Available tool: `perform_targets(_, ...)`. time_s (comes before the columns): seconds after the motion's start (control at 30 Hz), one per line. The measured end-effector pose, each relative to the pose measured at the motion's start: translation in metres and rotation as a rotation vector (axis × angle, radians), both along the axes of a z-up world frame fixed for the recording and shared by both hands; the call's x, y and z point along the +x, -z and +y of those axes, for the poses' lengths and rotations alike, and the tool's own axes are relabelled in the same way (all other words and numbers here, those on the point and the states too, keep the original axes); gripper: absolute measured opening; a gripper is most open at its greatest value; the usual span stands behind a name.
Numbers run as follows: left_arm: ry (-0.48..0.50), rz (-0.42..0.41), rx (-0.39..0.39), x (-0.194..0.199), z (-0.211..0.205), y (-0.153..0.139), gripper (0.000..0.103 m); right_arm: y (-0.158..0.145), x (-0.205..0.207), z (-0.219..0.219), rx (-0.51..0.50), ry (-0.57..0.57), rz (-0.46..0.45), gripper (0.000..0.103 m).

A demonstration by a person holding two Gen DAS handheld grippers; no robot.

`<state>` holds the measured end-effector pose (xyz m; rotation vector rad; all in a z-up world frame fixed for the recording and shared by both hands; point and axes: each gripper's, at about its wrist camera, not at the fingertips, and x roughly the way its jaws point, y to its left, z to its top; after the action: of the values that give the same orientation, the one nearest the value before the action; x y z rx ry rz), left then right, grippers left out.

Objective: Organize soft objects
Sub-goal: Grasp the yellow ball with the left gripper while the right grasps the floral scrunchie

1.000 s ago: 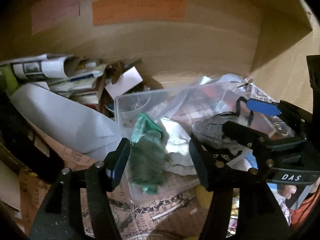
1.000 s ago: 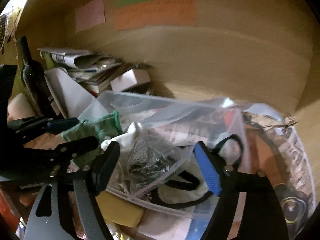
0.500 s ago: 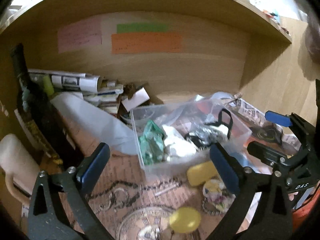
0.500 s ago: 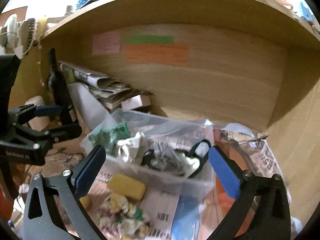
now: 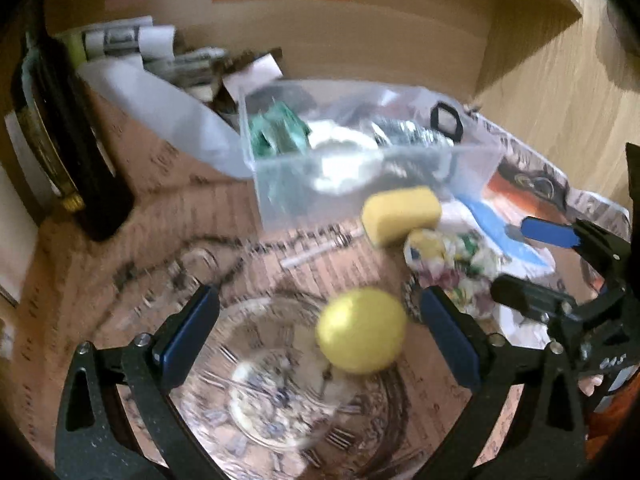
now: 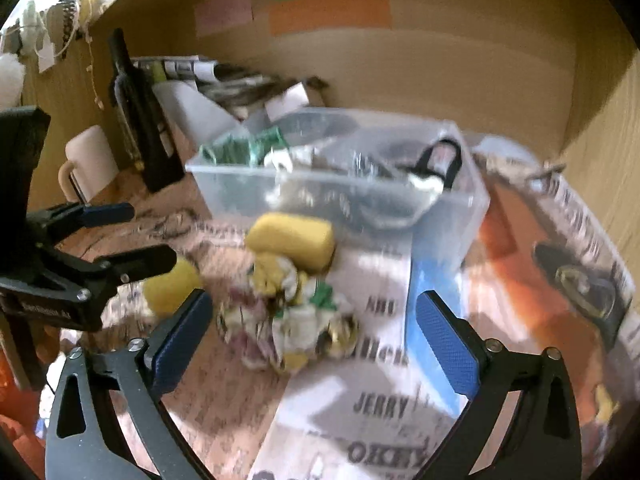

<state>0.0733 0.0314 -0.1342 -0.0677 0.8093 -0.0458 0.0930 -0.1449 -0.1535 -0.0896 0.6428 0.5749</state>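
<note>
Both views are smeared with motion blur, so the print on the newspaper (image 6: pixel 372 408) is mostly unreadable apart from a few big letters. The stuff inside the clear bin (image 5: pixel 360 184) is a mush: green cloth (image 5: pixel 276 132), something white, something dark, can't tell them apart. The floral bundle (image 6: pixel 288 320) is too blurred to name. The orange note (image 6: pixel 330 14) has no legible writing. The dark bottle (image 5: pixel 60 132) is cut off at the left edge.

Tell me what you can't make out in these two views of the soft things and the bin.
- Clear bin contents, both views: motion blur and the cloudy wall hide what lies below the green cloth.
- Floral cloth, right view: smeared, pattern unclear.
- Yellow ball, right view: partly behind the left gripper.
- Wall notes: writing unreadable.
</note>
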Motion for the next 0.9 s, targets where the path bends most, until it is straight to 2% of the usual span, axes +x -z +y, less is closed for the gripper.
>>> perform_targets(0.13, 0.012, -0.005, -0.003, -0.006, -0.008, 0.007, 0.100, 0.012, 0.003, -0.002, 0.018, -0.018, 0.067, 0.074)
perform_targets(0.17, 0.017, -0.009, -0.004, -0.008, -0.010, 0.007, 0.093, 0.014, 0.003, -0.002, 0.021, -0.019, 0.073, 0.071)
perform_targets(0.2, 0.025, -0.007, -0.005, -0.009, -0.012, 0.008, 0.089, 0.016, 0.004, -0.002, 0.020, -0.023, 0.086, 0.065)
perform_targets(0.23, 0.037, 0.001, -0.005, -0.009, -0.014, 0.009, 0.080, 0.018, 0.004, -0.002, 0.019, -0.027, 0.093, 0.057)
perform_targets(0.27, 0.043, 0.008, -0.005, -0.009, -0.014, 0.009, 0.075, 0.020, 0.004, -0.001, 0.017, -0.030, 0.101, 0.053)
perform_targets(0.33, 0.047, 0.012, -0.008, -0.010, -0.016, 0.010, 0.069, 0.023, 0.006, -0.001, 0.020, -0.035, 0.117, 0.038)
perform_targets(0.47, 0.061, 0.026, -0.016, -0.010, -0.018, 0.013, 0.046, 0.024, 0.006, -0.003, 0.034, -0.030, 0.118, 0.024)
perform_targets(0.53, 0.058, 0.024, -0.026, -0.010, -0.016, 0.013, 0.046, 0.023, 0.005, -0.004, 0.037, -0.021, 0.106, 0.016)
perform_targets(0.7, 0.043, -0.004, -0.041, -0.011, -0.012, 0.004, 0.045, 0.017, 0.003, -0.010, 0.053, 0.001, 0.069, 0.012)
perform_targets(0.9, 0.033, -0.072, -0.031, -0.012, -0.008, -0.020, 0.045, -0.007, -0.004, -0.024, 0.095, 0.025, -0.008, 0.012)
